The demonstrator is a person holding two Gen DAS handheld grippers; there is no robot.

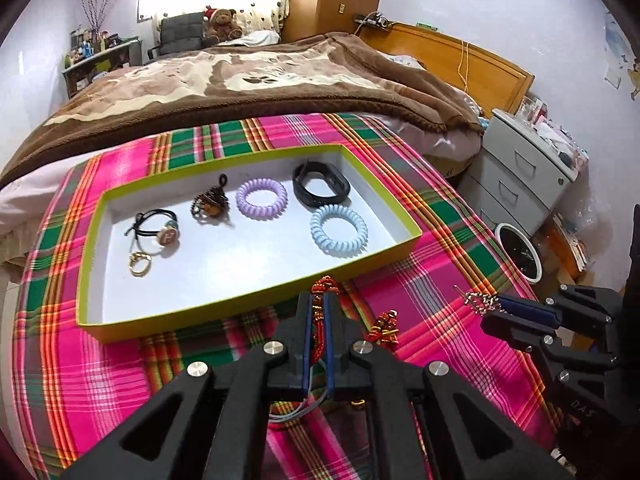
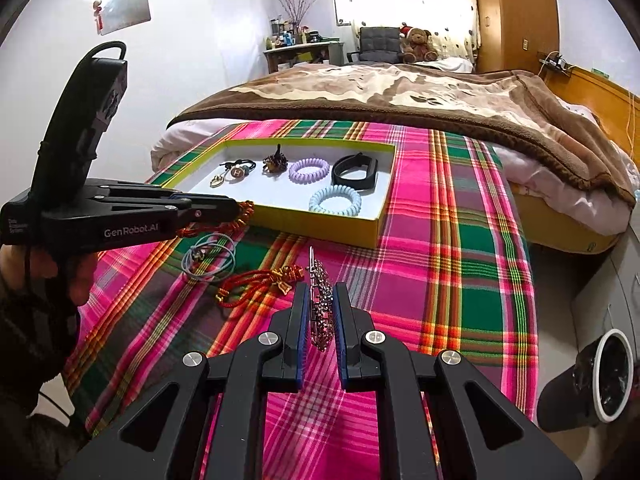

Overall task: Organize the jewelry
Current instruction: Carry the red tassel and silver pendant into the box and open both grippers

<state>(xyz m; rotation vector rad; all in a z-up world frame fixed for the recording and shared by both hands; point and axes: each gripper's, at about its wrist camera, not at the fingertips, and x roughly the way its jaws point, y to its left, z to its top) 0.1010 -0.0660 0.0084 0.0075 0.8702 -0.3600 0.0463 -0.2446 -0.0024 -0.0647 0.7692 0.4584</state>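
Red beaded cord (image 1: 319, 322) is pinched in the fully closed L gripper (image 1: 319, 304), long axis run along the fingers, w/ the green-rimmed tray (image 1: 256, 296) just beyond at 12 o'clock, nearer than to the R gripper (image 2: 322, 300), clamped on a sparkly hair clip (image 2: 322, 312).

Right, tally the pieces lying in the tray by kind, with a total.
Spiral hair ties (purple, blue): 2
Black band: 1
Brown beaded piece: 1
Black elastic with round charm: 1
Gold heart-shaped piece: 1
Total: 6

Black hand-held gripper (image 2: 240, 210) with blue pads, silver screws, white lettering.
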